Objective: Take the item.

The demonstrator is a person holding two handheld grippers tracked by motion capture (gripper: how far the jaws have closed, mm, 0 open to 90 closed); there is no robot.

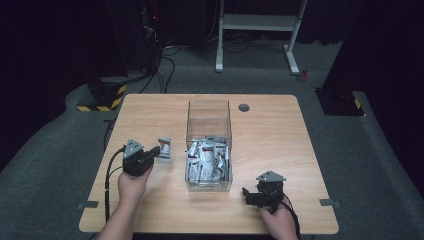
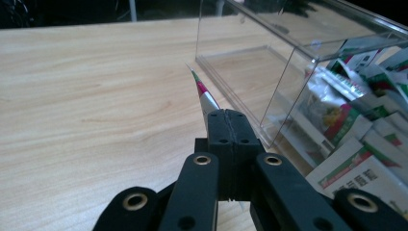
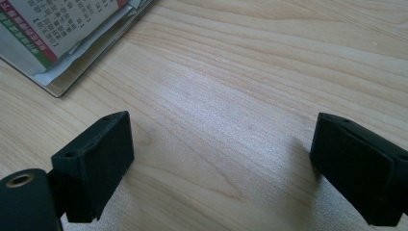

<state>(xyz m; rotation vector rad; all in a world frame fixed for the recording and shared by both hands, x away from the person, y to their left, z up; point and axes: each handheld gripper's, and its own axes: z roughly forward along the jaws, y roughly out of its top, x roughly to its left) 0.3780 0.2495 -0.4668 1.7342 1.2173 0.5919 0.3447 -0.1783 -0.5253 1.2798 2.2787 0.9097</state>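
Left gripper (image 1: 156, 151) pinching a sachet (image 1: 164, 148) edge-on over the table (image 1: 270, 130), box (image 1: 208, 121) lying at its 3 o'clock; right gripper (image 1: 246, 192) jaws spread, empty, farther off.

1 clear box (image 1: 209, 116), many sachets (image 1: 205, 159), 2 tools

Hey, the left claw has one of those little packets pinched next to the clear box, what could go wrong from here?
The left claw pinches the packet only by its thin edge, so it might slip or twist free. It sits close to the clear box wall, so a swing could bump the wall and shift the box on the table. The right claw rests open, too far off to steady the box.
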